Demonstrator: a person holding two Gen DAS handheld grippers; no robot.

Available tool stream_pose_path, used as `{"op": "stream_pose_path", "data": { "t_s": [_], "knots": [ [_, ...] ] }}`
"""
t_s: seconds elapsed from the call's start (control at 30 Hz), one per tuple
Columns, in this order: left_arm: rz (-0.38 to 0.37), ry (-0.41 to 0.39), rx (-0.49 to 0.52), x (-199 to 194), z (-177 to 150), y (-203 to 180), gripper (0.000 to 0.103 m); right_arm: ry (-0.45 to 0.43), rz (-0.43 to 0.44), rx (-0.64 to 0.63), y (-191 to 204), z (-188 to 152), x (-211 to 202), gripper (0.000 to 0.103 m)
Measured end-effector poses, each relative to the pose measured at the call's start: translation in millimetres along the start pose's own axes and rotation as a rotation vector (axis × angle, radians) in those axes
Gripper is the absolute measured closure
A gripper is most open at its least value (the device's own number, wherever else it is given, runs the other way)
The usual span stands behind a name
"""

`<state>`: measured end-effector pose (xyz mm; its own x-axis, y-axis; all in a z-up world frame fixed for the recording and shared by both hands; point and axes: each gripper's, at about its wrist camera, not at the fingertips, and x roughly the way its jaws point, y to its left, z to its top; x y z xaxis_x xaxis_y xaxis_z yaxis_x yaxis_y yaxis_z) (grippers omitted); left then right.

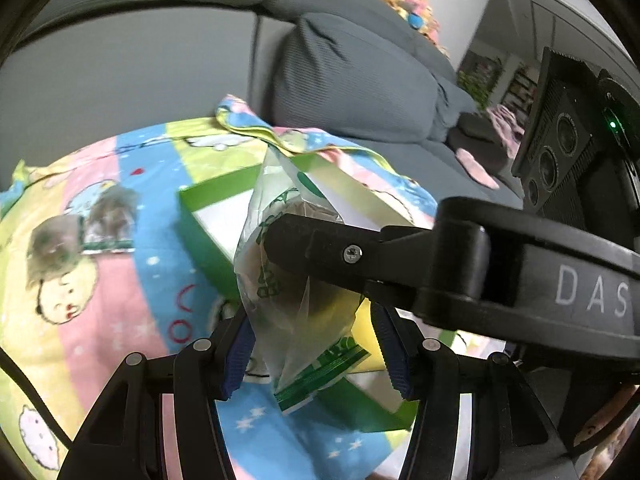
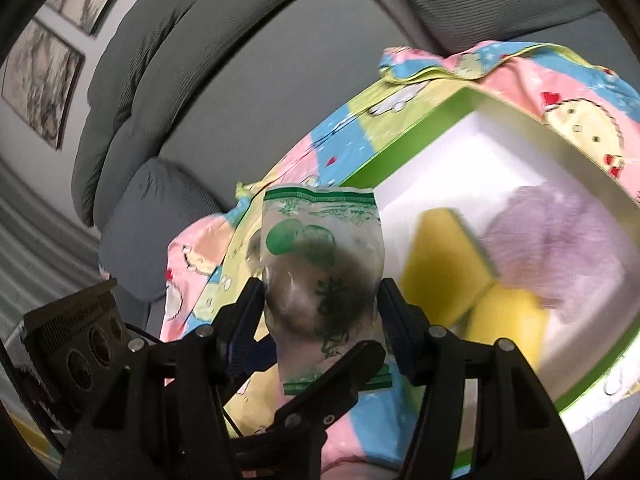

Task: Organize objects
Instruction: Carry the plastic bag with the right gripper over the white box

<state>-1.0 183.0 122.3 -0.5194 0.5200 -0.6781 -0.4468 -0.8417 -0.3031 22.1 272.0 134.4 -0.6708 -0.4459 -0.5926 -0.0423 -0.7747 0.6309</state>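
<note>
A clear zip bag (image 1: 280,312) with green print holds a dark scouring ball (image 2: 320,296) and hangs above the blanket. My left gripper (image 1: 316,344) is shut on the bag near its green zip strip. My right gripper (image 2: 322,300) is shut on it at the ball. In the left wrist view a right finger (image 1: 320,248) lies across the bag's upper half. In the right wrist view a left finger (image 2: 340,372) crosses the bag's lower edge. Behind the bag stands an open green box (image 2: 400,148) with a white inside, holding yellow sponges (image 2: 444,264) and a purple mesh puff (image 2: 560,240).
The box (image 1: 200,216) rests on a colourful cartoon blanket (image 1: 120,320) spread over a grey sofa (image 1: 360,80). Two more bags with dark balls (image 1: 80,236) lie on the blanket to the left. Plush toys (image 1: 408,0) line the sofa back. Framed pictures (image 2: 44,80) hang on the wall.
</note>
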Motion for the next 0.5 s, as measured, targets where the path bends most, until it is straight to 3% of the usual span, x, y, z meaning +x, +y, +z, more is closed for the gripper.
{"op": "stream_pose_path", "data": {
  "t_s": [0.5],
  "knots": [
    [-0.089,0.104,0.036,46.9,1.9,-38.8,0.046,-0.072,-0.106,0.172,-60.9,0.7,-27.7,0.044]
  ]
}}
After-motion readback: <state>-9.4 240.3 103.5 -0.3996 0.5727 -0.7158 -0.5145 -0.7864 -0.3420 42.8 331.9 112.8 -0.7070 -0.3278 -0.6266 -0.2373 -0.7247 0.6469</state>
